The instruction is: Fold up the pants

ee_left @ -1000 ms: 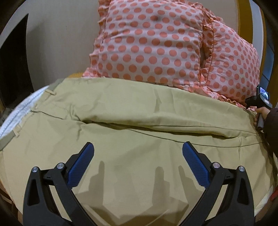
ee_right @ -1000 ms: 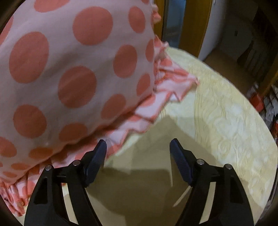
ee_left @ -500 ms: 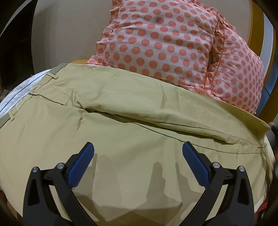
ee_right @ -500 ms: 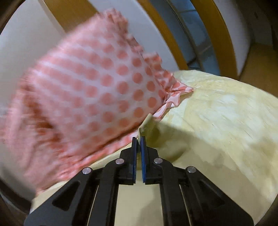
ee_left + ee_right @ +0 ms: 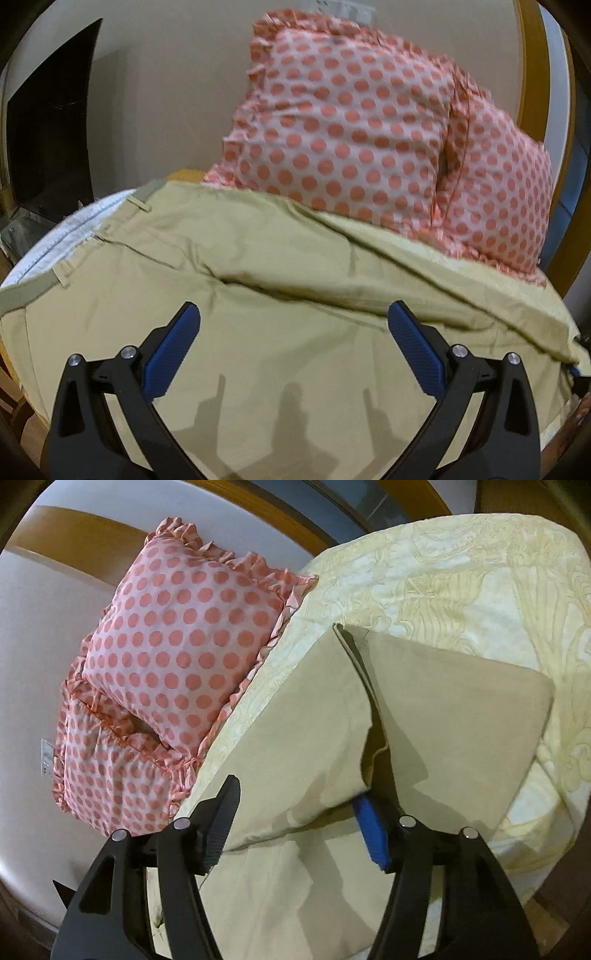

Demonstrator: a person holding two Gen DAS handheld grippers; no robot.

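Khaki pants [image 5: 280,295] lie spread on the bed, waistband [image 5: 66,273] at the left, legs running right. My left gripper [image 5: 293,332] is open and empty just above the pants' middle. In the right wrist view the leg ends [image 5: 461,716] lie flat, and a flap of a leg [image 5: 303,746] hangs between the fingers of my right gripper [image 5: 299,812]. Its jaws stand wide apart with the cloth loose between them.
Two pink polka-dot pillows [image 5: 376,125] lean on the wall behind the pants; they also show in the right wrist view [image 5: 173,642]. A pale yellow patterned bedspread [image 5: 461,572] covers the bed. The bed's edge drops off at the right [image 5: 554,849].
My right gripper shut half a second ago, then opened wide and swung back over the leg ends. My left gripper stayed open over the pants; its view tilted slightly.
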